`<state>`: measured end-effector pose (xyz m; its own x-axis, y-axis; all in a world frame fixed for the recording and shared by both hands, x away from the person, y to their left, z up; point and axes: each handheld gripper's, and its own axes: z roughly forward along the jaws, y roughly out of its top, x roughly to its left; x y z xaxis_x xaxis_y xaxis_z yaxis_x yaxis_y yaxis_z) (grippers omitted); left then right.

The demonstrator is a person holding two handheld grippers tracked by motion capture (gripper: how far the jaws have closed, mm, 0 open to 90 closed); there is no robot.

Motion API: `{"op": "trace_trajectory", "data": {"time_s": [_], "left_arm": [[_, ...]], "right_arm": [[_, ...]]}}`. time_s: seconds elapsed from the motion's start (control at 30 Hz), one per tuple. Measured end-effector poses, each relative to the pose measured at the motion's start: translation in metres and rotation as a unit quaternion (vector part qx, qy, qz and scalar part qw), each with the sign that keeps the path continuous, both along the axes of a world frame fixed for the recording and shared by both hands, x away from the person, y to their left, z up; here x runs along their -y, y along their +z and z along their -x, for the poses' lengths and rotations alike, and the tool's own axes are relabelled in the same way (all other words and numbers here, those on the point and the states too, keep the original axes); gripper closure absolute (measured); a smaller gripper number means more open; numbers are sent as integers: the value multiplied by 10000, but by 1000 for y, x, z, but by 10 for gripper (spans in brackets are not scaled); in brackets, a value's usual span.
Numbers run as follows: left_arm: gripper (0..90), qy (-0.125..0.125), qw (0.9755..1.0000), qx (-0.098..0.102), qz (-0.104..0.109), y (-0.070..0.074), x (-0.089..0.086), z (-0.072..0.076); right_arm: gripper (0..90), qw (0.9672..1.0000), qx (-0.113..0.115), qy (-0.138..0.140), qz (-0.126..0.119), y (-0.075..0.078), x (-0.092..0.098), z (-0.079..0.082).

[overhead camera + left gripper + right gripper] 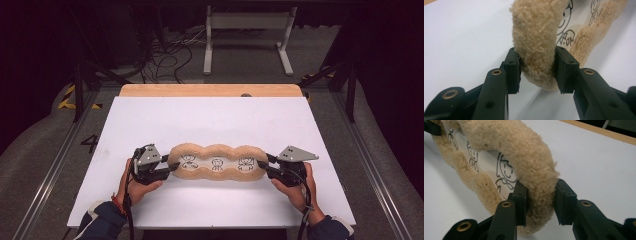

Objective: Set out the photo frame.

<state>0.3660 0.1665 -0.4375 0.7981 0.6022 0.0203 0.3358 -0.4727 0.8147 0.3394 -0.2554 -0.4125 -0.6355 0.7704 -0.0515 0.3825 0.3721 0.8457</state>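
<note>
Two grippers, left and right, pinch opposite ends of the long tan fleecy three-lobed mat with cartoon figures, lying mid-way across the white surface. Fingers sink into plush rim: soft, light, floppy, likely sagging — grip that thick edge.

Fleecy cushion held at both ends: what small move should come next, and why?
Probably a small level lift with both hands together. The left gripper pinches the fleecy cushion by the rim at one end, and the right gripper pinches the other end's rim. The cushion lies stretched straight between them on the white table, so raising both ends evenly should keep it from sagging or twisting.
</note>
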Motion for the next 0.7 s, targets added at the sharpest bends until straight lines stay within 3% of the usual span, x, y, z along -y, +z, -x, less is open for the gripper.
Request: {"op": "trace_trajectory", "data": {"time_s": [0.7], "left_arm": [[592,-20,9999,130,-84,0,1,2]], "right_arm": [[625,10000,-7,27,88,1,-1,-2]]}}
